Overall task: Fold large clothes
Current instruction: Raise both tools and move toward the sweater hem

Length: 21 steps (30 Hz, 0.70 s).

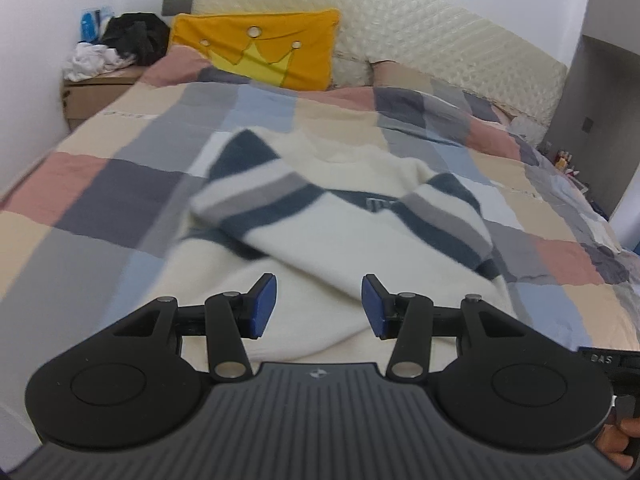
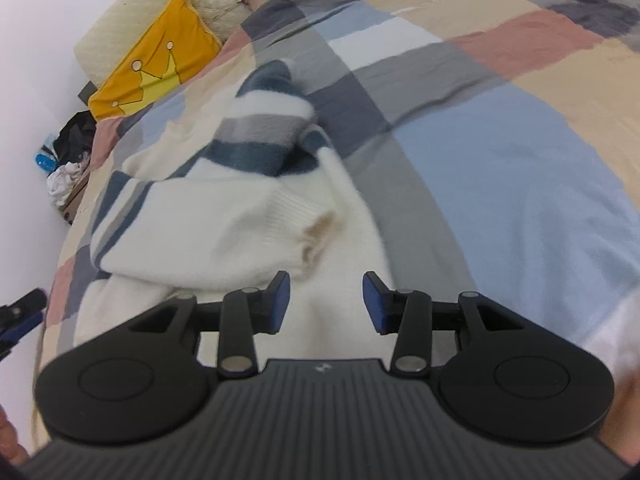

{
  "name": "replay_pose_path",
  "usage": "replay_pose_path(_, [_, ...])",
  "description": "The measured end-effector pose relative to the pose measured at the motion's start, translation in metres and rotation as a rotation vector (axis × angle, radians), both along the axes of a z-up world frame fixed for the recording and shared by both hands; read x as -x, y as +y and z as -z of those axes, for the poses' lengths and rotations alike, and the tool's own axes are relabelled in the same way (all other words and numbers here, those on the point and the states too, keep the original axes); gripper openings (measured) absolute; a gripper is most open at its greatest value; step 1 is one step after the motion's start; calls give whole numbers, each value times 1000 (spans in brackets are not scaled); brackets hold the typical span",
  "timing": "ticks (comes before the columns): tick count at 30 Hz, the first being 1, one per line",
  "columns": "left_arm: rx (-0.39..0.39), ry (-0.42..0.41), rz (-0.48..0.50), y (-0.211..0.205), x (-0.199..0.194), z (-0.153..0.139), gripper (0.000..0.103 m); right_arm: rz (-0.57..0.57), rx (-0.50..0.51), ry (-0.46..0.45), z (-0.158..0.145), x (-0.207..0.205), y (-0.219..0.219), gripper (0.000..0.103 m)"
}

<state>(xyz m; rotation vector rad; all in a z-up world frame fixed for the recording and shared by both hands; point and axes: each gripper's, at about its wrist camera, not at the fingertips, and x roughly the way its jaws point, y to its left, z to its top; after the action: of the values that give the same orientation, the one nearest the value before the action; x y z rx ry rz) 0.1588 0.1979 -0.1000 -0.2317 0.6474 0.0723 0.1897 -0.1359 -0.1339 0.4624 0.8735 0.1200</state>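
A cream sweater (image 1: 336,236) with dark blue and grey stripes lies on the checked bedspread (image 1: 120,184), both sleeves folded across its body. My left gripper (image 1: 319,306) hovers above the sweater's near part, open, with nothing between its blue pads (image 1: 264,304). In the right wrist view the same sweater (image 2: 224,216) stretches away to the left, one cuff (image 2: 316,236) lying on top with a brownish stain. My right gripper (image 2: 326,303) hangs over the sweater's near edge, open and holding nothing. The left gripper's tip (image 2: 20,312) peeks in at the left edge of that view.
A yellow pillow with a crown (image 1: 260,48) leans on the quilted cream headboard (image 1: 400,28). A cardboard box (image 1: 96,92) piled with dark and white clothes stands left of the bed by the wall. Small items sit on the floor at the far right (image 1: 564,160).
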Motion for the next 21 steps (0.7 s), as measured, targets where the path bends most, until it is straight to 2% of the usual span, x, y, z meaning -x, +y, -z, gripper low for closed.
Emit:
replay_pose_path(3, [45,23,-53,32,13,-12,53,-1,-23,39,3,7,-6,50])
replay_pose_path(5, [72,27,-95,54,23,-20,53,3,-46,53,6,11,-9,59])
replay_pose_path(10, [42,44,-158,100,46,-35,61,62,-69,109,18,16,-14,79])
replay_pose_path(14, [77,68,-183,133,62,-26,62,98,-139,194,35,11,-22,77])
replay_pose_path(17, [188,91,-196,160,71,-7,63,124,-184,217,42,10,-28,77])
replay_pose_path(21, [406,120,-184,188,78,31,63,140,-201,221,43,9,-30,77])
